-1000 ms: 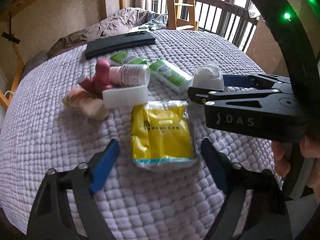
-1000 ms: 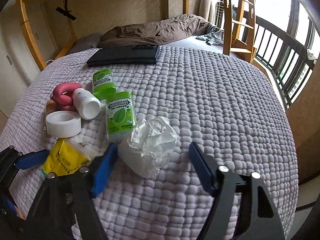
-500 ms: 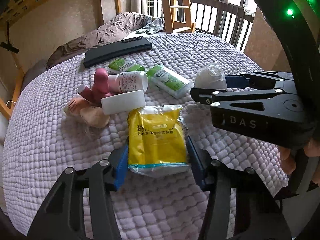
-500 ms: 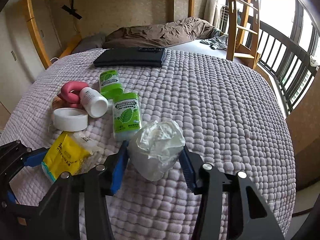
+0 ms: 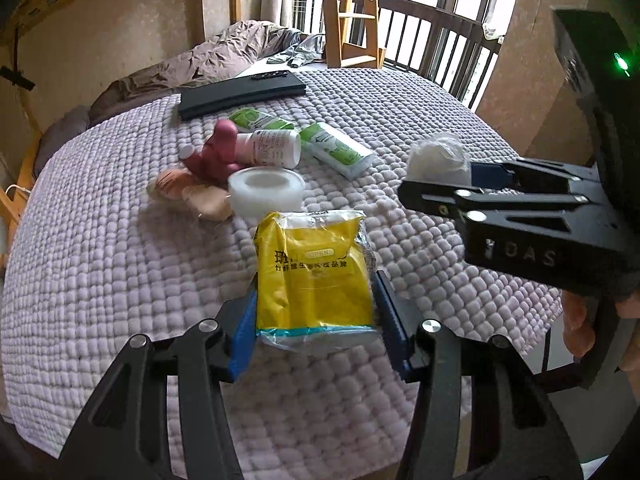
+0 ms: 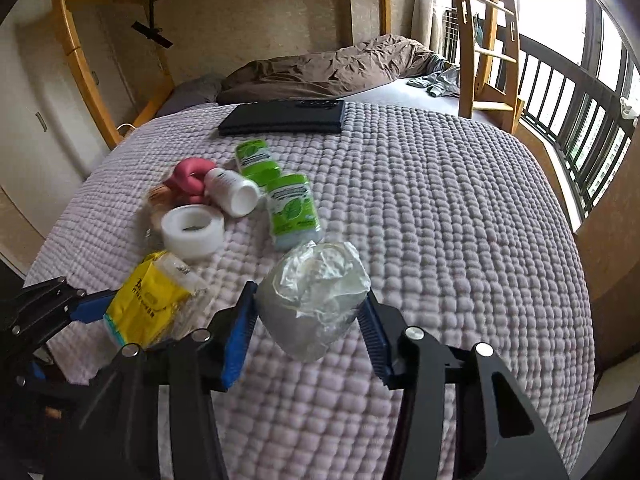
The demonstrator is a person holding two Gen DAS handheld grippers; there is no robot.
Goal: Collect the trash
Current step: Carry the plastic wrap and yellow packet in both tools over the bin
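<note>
My left gripper [image 5: 316, 320] is shut on a yellow tissue packet [image 5: 314, 276] and holds it just above the quilted bed. The packet also shows in the right wrist view [image 6: 146, 304]. My right gripper [image 6: 308, 324] is shut on a crumpled clear plastic wad [image 6: 314, 296], lifted off the quilt. In the left wrist view the right gripper [image 5: 440, 184] sits at the right with the wad [image 5: 438, 158] between its fingers.
On the quilt [image 6: 440, 220] lie a white tape roll [image 6: 192, 230], a white bottle [image 6: 234, 192], two green mint packs [image 6: 294, 210], a pink curved object [image 6: 188, 178] and a black flat case [image 6: 284, 116]. A brown duvet lies behind. A wooden ladder and railing stand at the right.
Both grippers closed from open onto their items: left on the yellow packet, right on the plastic wad. Both items have risen off the quilt.
</note>
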